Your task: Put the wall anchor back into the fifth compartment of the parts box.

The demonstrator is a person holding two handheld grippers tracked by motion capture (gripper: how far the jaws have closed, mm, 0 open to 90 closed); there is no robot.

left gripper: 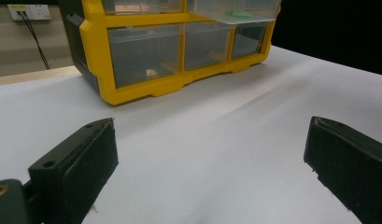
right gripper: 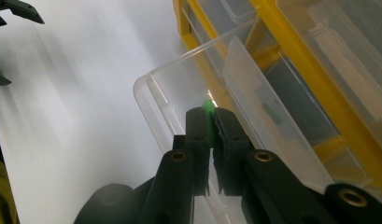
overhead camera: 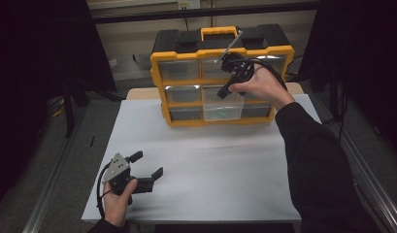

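Standing at the far side of the white-covered table [overhead camera: 196,160], the yellow organiser cabinet [overhead camera: 220,51] held its rows of clear drawers, one of them, the pulled-out drawer [overhead camera: 224,109], drawn forward from the middle column. Next in size were the two tongs. The left gripper [overhead camera: 147,167] rested low on the near left of the table, well apart from the cabinet, its jaws spread wide with nothing between them, as the left gripper view confirmed. The right gripper [right gripper: 210,126] hung over the open drawer, jaws nearly closed and pinching a small green piece [right gripper: 208,112], which stood between the pads just above the drawer's inside, close to its slanted divider [right gripper: 272,126].

A slip seemed the main risk: the piece was thin and gripped only near the pad tips, so any tilt of the hand could have let it twist out. Released too near the divider or the front rim, it might have bounced off the clear plastic and landed on the table instead.
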